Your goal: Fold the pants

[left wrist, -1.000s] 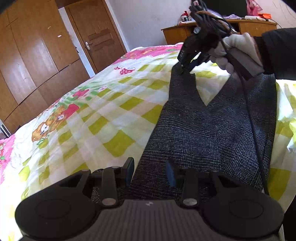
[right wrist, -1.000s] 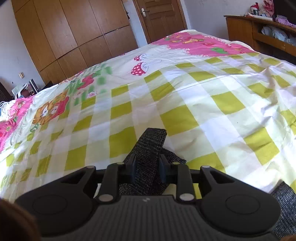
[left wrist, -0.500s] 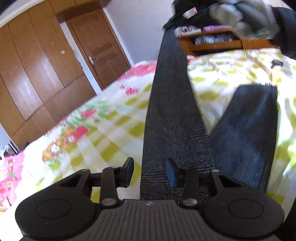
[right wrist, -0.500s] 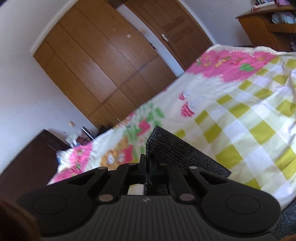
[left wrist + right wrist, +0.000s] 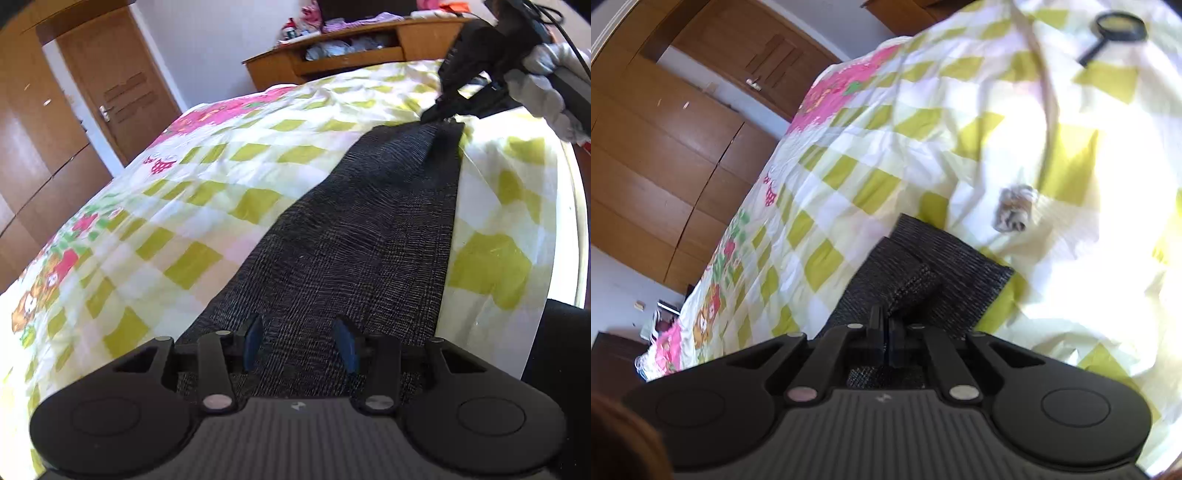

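Two grippers: both on my feeds.
Pants (image 5: 362, 236): lying lengthwise on the bed (image 5: 207, 192), running toward 1 o'clock.
Left gripper (image 5: 297, 345): jaws spread apart over the near end.
Right gripper (image 5: 886, 341): jaws clenched on the far hem.

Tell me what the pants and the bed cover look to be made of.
Pants: dark grey woven cloth, matte, seemingly suiting fabric; fine light crosshatch threads show in the weave. Bed cover: thin printed cloth, likely cotton, matte; soft wrinkles and a flat yellow-green check print.
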Tool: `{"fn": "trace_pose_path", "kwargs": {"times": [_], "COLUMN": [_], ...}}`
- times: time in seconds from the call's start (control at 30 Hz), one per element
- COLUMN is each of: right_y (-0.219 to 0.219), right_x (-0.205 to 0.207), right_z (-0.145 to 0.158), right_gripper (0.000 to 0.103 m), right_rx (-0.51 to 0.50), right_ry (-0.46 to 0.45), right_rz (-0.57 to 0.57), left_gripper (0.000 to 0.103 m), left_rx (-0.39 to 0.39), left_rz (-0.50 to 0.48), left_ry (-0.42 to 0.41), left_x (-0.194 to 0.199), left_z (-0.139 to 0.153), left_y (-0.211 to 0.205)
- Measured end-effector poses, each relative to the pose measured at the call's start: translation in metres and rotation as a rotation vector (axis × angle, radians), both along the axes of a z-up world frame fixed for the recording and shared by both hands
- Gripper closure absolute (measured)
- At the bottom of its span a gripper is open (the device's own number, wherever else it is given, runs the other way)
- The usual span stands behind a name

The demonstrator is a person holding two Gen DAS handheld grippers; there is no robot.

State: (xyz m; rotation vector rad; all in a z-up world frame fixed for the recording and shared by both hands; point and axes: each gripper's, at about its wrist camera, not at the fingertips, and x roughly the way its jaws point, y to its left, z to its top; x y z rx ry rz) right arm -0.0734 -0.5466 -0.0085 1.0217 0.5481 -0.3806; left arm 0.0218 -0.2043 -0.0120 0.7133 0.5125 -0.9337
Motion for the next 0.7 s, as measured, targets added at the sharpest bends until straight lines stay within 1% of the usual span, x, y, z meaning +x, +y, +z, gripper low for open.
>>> {"fn": "trace_pose_path", "kwargs": {"times": [0.07,0.13,0.2,0.3,0.37,0.4,0.43,0.53,0.6,0.67,0.7], "right_y": [-0.002,-0.004,-0.006,-0.008,-0.006,-0.005,-0.005,-0.003,-0.001,0.000,0.002], "right_x": [0.006,0.015,0.025,0.039,0.045,0.045,0.045,0.042,0.042,0.042,0.044], "right_z": [0.004,0.007,0.007,0.001,0.005,0.010,0.010,0.037,0.057,0.073,0.079], "right_gripper": [0.099,0.099,0.093,0.094,0.098,0.098,0.098,0.099,0.099,0.099,0.099], "right_rx": [-0.001,-0.019,-0.023,-0.017,-0.026,-0.020,-0.020,0.010,0.001,-0.004,-0.010], "right_ry": [-0.017,-0.022,-0.019,-0.010,-0.004,-0.026,-0.026,-0.139,-0.191,-0.229,-0.238], "right_rz": [0.005,0.033,0.063,0.096,0.093,0.097,0.097,0.100,0.108,0.125,0.135], "left_gripper": [0.047,0.046,0.044,0.041,0.041,0.041,0.041,0.041,0.041,0.047,0.061], "left_rx": [-0.002,-0.026,-0.043,-0.043,-0.034,-0.023,-0.005,0.052,0.068,0.080,0.084], "left_rz": [-0.015,-0.019,-0.022,-0.037,-0.052,-0.059,-0.064,-0.057,-0.038,-0.014,0.000], "left_ry": [-0.004,0.027,0.041,0.045,0.035,0.015,-0.018,-0.111,-0.161,-0.206,-0.208], "left_x": [-0.001,0.000,-0.005,-0.008,-0.013,-0.015,-0.018,-0.022,-0.024,-0.025,-0.023], "left_z": [0.002,0.005,0.006,0.003,0.001,-0.001,-0.003,-0.012,-0.015,-0.015,-0.013], "left_y": [-0.003,-0.004,-0.005,-0.008,-0.010,-0.012,-0.015,-0.024,-0.028,-0.029,-0.030]}}
